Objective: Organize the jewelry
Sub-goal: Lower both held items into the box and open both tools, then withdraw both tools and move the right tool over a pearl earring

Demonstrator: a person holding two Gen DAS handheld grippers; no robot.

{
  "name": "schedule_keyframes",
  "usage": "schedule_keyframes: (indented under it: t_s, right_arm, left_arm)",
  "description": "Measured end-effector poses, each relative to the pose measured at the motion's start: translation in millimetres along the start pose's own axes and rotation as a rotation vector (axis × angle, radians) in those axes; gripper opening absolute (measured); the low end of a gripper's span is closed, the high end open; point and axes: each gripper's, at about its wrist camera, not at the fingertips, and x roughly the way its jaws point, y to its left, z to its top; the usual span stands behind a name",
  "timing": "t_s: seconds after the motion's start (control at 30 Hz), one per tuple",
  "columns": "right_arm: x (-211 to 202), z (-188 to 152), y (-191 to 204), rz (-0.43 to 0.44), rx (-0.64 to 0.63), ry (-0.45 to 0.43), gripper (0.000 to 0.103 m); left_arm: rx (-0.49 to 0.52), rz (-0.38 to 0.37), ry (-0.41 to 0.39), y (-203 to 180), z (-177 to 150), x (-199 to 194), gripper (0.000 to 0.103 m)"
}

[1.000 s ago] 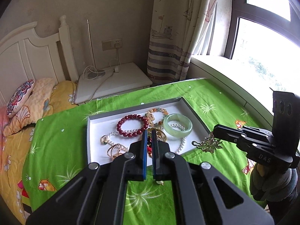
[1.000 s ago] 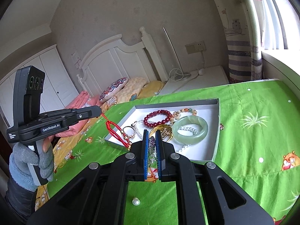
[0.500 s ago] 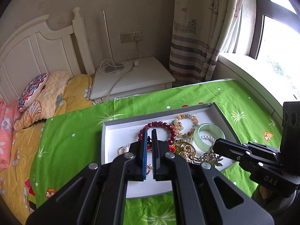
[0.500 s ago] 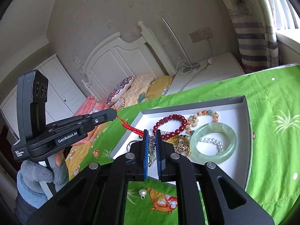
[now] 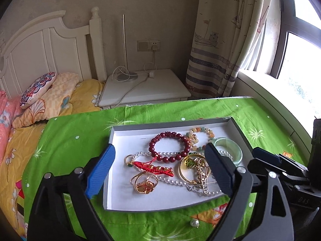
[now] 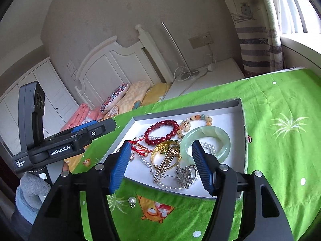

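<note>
Green cloth covers the bench (image 5: 66,140), and nearly all the jewelry already sits in the grey-rimmed white tray (image 5: 112,134) on it. In the tray: red bead bracelet (image 5: 169,147), pastel bead bracelet (image 5: 201,135), jade bangle (image 6: 205,143), pearl strand (image 5: 172,181), red cord piece (image 5: 153,167), gold rings (image 5: 143,183), gold bangle with green charm (image 5: 189,167), gold pin brooch (image 6: 166,163) and silver flower brooch (image 6: 185,174) near the front edge. Everything is heaped and overlapping toward the tray's near half, not spread out; the far left part is bare. Left claw (image 5: 159,170) is spread wide and holds nothing, hovering over the tray's front. Right claw (image 6: 160,165) is likewise spread wide and empty, framing the brooches and bangle. One pearl drop earring (image 5: 194,223) lies loose on the cloth just outside the tray's front edge, apart from both claws. Judgement: collecting is almost finished, with that earring the only visible straggler; picking it up and possibly untangling the pile is what seems left.
</note>
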Motion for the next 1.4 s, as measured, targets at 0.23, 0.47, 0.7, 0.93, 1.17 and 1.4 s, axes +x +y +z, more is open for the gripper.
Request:
schedule_keyframes:
  t_s: [0.23,0.47,0.7,0.93,1.17,1.4]
  right_arm:
    - [-22.3,-4.9,-3.2,0.003,0.026,-0.033,0.062]
    - [-52.8,-18.9,-8.7,0.008,0.033,-0.075,0.064]
    - [-74.9,-37.5,-19.0,-0.001,0.053,-0.082,0.068]
    - [-78.0,-50.8,-24.0,-0.009,0.071,-0.052,0.073]
    - [-76.5,-57.3,-16.8,-0.029,0.041,-0.032,0.074]
    - [-70.7,-64.3,1.6,-0.077,-0.041,0.017,0.074]
  left_arm:
    - [0.023,0.099,-0.083,-6.5,-18.1,-21.5,0.1]
    - [0.044,0.146,-0.098,-17.6,-48.5,-40.9,0.1]
    - [0.008,0.141,-0.063,-15.6,-86.5,-50.3,0.1]
    - [-0.026,0.129,-0.041,-8.0,-111.0,-52.7,0.1]
    - [-0.056,0.145,0.032,-0.7,-121.8,-40.3,0.1]
    - [-0.087,0.147,0.065,7.1,-124.1,-34.9,0.1]
